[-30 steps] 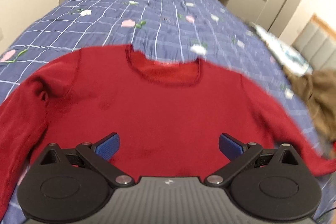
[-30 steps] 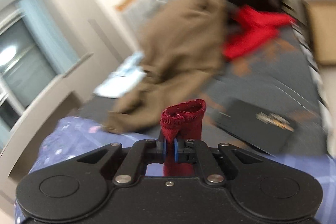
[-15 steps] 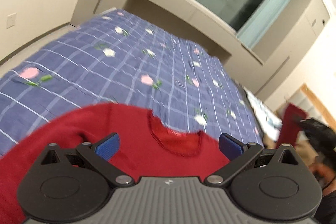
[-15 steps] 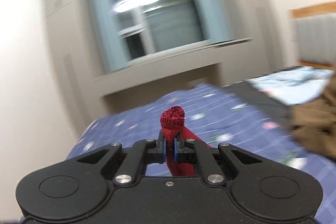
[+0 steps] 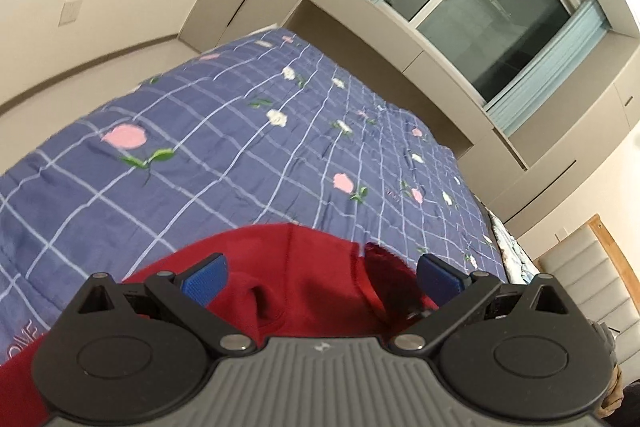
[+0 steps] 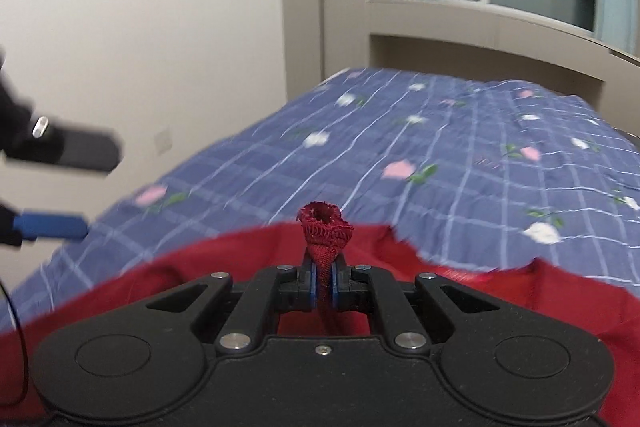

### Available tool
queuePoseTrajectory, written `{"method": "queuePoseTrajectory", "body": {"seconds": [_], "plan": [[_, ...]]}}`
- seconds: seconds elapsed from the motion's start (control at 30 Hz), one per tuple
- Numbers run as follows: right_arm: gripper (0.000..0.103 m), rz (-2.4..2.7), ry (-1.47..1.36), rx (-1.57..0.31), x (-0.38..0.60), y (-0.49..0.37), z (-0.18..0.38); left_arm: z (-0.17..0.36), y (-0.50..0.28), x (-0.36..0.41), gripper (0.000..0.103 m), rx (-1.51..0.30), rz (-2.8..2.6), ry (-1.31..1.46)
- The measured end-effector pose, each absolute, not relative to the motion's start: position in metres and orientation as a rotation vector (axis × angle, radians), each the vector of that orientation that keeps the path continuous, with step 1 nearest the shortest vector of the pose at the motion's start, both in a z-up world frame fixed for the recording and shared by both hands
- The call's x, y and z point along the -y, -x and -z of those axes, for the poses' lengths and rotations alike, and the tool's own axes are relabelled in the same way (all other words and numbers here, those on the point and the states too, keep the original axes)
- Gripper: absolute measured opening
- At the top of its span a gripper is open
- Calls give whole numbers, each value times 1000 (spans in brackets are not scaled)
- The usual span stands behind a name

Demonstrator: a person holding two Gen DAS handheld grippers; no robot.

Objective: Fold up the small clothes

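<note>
Stitched letters sit at the lower left edge of the blue checked bedspread (image 5: 224,147) in my left view; I read "OVE", with the start cut off by the frame. No label shows on the red sweater (image 5: 304,267), which lies spread on the near end of the bed under both my grippers. Its hem and lower body are hidden behind my own housings, so I cannot tell its full outline or which way its long axis runs. Its far edge faces the window (image 5: 492,11).

My left gripper (image 5: 320,277) has its blue pads (image 5: 204,277) wide apart, empty, above the red cloth. My right gripper (image 6: 322,285) is pinched tight on the sleeve cuff (image 6: 325,227), which sticks up past the fingertips, ribbed opening toward the camera. The left gripper appears blurred at the left edge of my right view.
</note>
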State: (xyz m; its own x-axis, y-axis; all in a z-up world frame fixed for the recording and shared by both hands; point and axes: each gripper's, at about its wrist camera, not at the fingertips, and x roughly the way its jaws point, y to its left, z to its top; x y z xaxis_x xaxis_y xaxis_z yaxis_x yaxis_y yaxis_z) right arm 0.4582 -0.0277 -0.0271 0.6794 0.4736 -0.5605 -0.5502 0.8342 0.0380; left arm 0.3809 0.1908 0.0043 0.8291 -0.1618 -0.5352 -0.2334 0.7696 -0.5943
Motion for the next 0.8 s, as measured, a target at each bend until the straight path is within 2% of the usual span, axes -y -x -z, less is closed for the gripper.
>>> {"method": "queuePoseTrajectory", "body": {"seconds": [0.13, 0.17, 0.23, 0.3, 0.37, 0.5, 0.57, 0.67, 0.73, 0.8], "plan": [[8, -603, 165, -626, 19, -457, 36, 7, -385, -194, 102, -624, -42, 720], [11, -609, 169, -631, 19, -458, 36, 10, -386, -194, 102, -630, -39, 724], [20, -643, 165, -652, 21, -460, 39, 14, -390, -194, 102, -641, -32, 728], [44, -686, 158, -678, 27, -461, 40, 16, -394, -193, 102, -651, -24, 724], [56, -715, 149, -691, 33, -459, 41, 19, -401, -190, 102, -665, -10, 717], [70, -694, 85, -692, 76, -441, 35, 29, -417, -179, 102, -715, 21, 704], [74, -636, 26, -683, 112, -435, 32, 36, -425, -170, 102, -749, 35, 685], [74, -471, -13, -660, 172, -431, 31, 40, -434, -155, 95, -780, 59, 628], [74, -340, -31, -646, 212, -434, 31, 41, -440, -143, 82, -803, 73, 572], [72, -214, -61, -645, 251, -444, 32, 43, -445, -132, 74, -829, 65, 516]]}}
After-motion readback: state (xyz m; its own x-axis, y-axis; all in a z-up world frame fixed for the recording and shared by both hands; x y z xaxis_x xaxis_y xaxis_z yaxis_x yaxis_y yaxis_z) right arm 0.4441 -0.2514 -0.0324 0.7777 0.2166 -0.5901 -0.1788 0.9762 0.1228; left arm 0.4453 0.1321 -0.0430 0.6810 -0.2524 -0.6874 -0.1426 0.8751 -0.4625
